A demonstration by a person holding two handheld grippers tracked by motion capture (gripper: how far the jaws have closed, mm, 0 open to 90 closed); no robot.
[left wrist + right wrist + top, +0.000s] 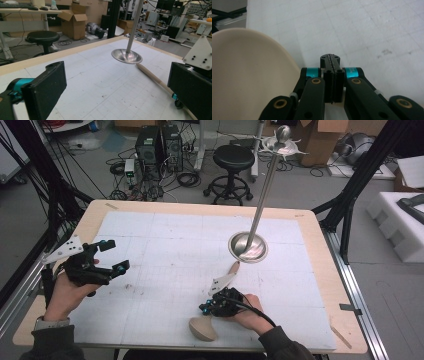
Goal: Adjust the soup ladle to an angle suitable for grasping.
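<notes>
The right gripper [206, 309] sits low near the table's front edge, its jaws pressed together with nothing between them, as the right gripper view [333, 65] shows. Just at its seven o'clock lies a beige spoon [202, 328], bowl end toward the person; in the right gripper view the bowl [249, 75] bulges right beside the jaws. The wooden handle [152, 76] runs off at one o'clock toward a steel stand [248, 246], whose pole leans up and away. Over at nine o'clock, the left gripper [111, 255] hovers above the white mat [175, 245], jaws wide apart and empty.
</notes>
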